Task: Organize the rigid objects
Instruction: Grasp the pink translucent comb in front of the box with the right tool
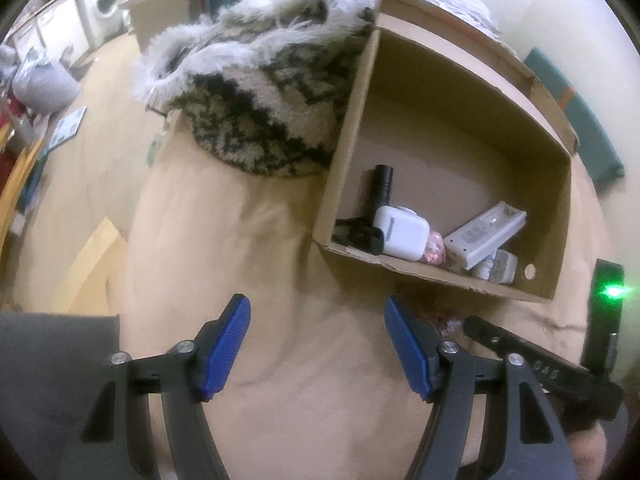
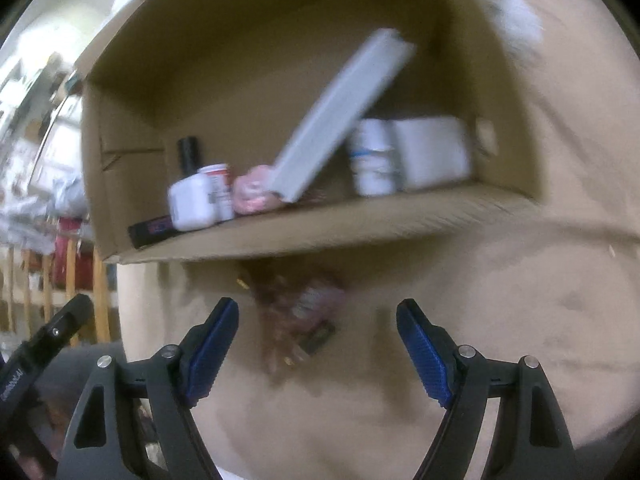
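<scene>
An open cardboard box (image 1: pixel 348 120) (image 2: pixel 312 236) sits on a tan bed cover. Inside lie a black flashlight (image 1: pixel 382 184), a white charger (image 1: pixel 400 232) (image 2: pixel 190 202), a pink object (image 1: pixel 434 250) (image 2: pixel 252 194), a long grey-white device (image 1: pixel 484 236) (image 2: pixel 340 116) leaning on white bottles and a white block (image 2: pixel 434 152). A blurred reddish-pink object (image 2: pixel 304 320) lies on the cover just in front of the box, ahead of my right gripper (image 2: pixel 318 344). My left gripper (image 1: pixel 318 344) is open and empty over bare cover. My right gripper is open and empty.
A shaggy black-and-cream rug with white fringe (image 1: pixel 256 92) is heaped beside the box's left wall. A grey cloth (image 1: pixel 48 360) lies at lower left. The other gripper's black body (image 1: pixel 560 376) with a green light is at right. A washing machine (image 1: pixel 106 0) stands far off.
</scene>
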A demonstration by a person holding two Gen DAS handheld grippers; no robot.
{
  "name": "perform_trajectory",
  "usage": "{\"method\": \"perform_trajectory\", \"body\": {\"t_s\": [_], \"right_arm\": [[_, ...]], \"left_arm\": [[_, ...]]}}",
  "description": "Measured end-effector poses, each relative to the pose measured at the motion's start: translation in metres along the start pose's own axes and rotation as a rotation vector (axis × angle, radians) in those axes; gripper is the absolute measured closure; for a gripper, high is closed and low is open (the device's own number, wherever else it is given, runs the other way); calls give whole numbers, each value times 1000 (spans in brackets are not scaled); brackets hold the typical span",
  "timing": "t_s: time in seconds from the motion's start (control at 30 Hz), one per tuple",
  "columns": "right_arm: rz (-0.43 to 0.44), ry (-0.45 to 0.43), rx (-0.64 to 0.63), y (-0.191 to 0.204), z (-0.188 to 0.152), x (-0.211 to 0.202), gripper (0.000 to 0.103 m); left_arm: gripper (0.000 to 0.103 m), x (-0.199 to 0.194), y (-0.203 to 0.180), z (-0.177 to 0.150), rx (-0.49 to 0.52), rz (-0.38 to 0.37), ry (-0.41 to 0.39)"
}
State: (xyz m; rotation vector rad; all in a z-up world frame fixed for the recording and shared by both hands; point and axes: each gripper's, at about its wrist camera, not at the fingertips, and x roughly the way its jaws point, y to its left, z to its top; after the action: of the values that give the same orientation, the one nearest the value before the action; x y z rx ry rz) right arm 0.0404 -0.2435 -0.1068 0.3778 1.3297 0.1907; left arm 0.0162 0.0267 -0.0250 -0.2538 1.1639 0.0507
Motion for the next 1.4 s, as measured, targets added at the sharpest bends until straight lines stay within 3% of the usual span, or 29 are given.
{"method": "perform_trajectory", "body": {"t_s": [0.17, 0.23, 0.3, 0.4, 0.5, 0.57, 0.6, 0.73, 1.13, 1.27, 1.4], "right_arm": [[-56, 2, -191, 43, 12, 22, 30], [-86, 16, -241, 54, 14, 37, 53], [-115, 39, -255, 56, 15, 51, 54], [-89, 40, -255, 52, 11, 61, 54], [-106, 41, -318, 59, 7, 65, 46], [-147, 21, -373, 67, 0, 68, 53], [-168, -2, -390, 69, -3, 68, 65], [-121, -41, -358, 68, -5, 57, 67], [-36, -53, -345, 73, -40, -3, 67], [-4, -112, -330, 63, -52, -39, 67], [10, -191, -328, 58, -36, -75, 67]], "left_arm": [[36, 2, 8, 5, -83, -31, 28], [36, 0, 9, 5, -86, -37, 24], [36, -1, 8, 5, -82, -43, 24], [36, -3, 8, 4, -84, -61, 33], [36, -4, 6, 4, -94, -84, 38], [36, -4, 3, 5, -91, -91, 38], [36, -4, 1, 6, -86, -93, 40], [36, -6, -2, 7, -75, -80, 20], [36, -1, 8, 6, -90, -55, 27], [36, 4, 2, 2, -53, -33, 35], [36, 15, -6, -3, 0, -7, 62]]}}
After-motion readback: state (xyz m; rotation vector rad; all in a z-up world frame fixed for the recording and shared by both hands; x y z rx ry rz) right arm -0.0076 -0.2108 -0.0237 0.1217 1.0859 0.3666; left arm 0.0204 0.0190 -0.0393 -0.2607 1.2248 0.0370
